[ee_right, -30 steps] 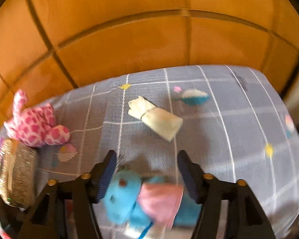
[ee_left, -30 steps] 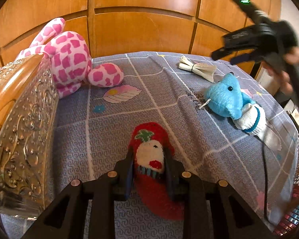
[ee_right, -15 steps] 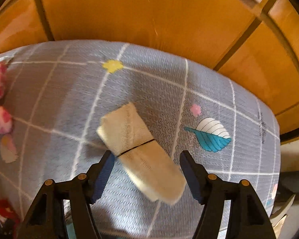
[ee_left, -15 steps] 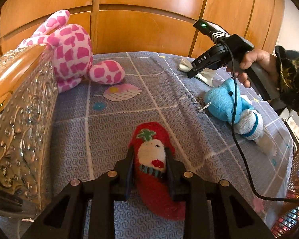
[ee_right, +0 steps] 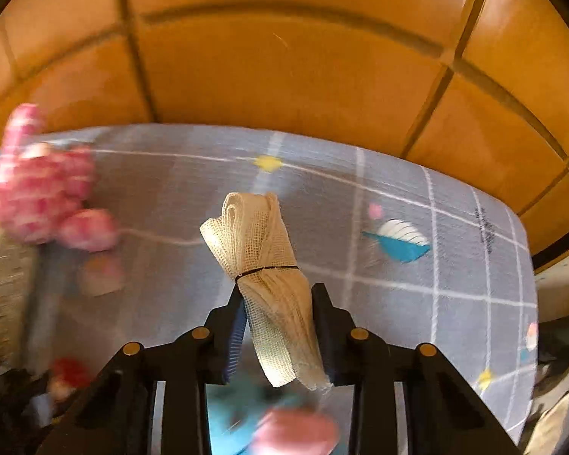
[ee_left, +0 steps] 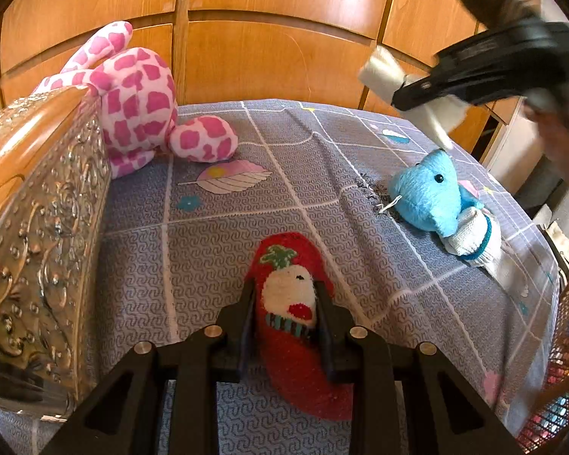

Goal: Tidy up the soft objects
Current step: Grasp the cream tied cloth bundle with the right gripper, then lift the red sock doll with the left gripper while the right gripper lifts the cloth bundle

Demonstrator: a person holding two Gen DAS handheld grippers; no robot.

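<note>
Right tongs (ee_right: 278, 299) around mesh roll (ee_right: 263, 265)

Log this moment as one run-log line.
left gripper: shut on red sock, on cloth | right gripper: shut on mesh bundle, lifted | blue toy, pink toy: on cloth

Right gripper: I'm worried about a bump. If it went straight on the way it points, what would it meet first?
Probably the blue-grey bedspread, then the wooden wall behind it. The right gripper is shut on the mesh cloth bundle, and nothing else shows ahead. Depth is unclear.
</note>
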